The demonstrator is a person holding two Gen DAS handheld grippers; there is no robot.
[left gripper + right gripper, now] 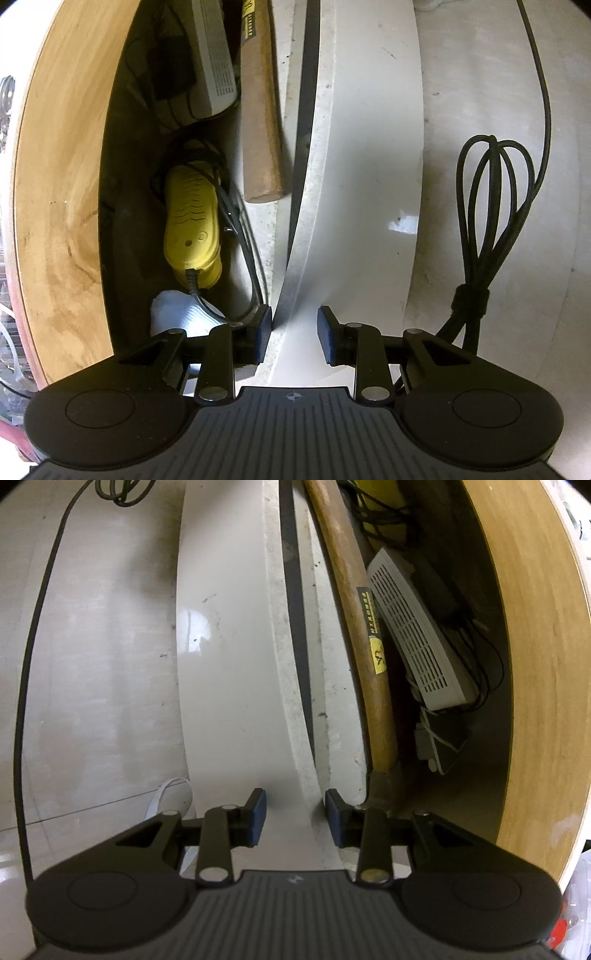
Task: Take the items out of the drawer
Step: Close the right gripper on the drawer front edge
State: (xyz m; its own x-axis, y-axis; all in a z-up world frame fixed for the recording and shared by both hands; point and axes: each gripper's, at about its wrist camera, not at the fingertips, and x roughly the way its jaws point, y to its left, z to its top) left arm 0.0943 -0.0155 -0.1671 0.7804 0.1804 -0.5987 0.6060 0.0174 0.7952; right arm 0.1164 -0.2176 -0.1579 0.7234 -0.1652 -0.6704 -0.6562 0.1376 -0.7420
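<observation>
The drawer stands pulled out, and its white front panel (369, 147) runs upright between my fingers in both views. My left gripper (295, 332) is shut on the panel's top edge, and my right gripper (295, 816) is shut on the same panel (229, 664). Inside the drawer lie a yellow plastic device (192, 218) with a black cord, a wooden-handled hammer (258, 129) (373, 664), a white vented box (214, 62) (417, 635), a white cloth (177, 310) and a white adapter (428, 746).
A wooden cabinet wall (59, 184) (535, 664) curves over the far side of the drawer. On the pale tiled floor outside lie a tied bundle of black cable (491, 221), a long black cord (33, 664) and a white strap (166, 794).
</observation>
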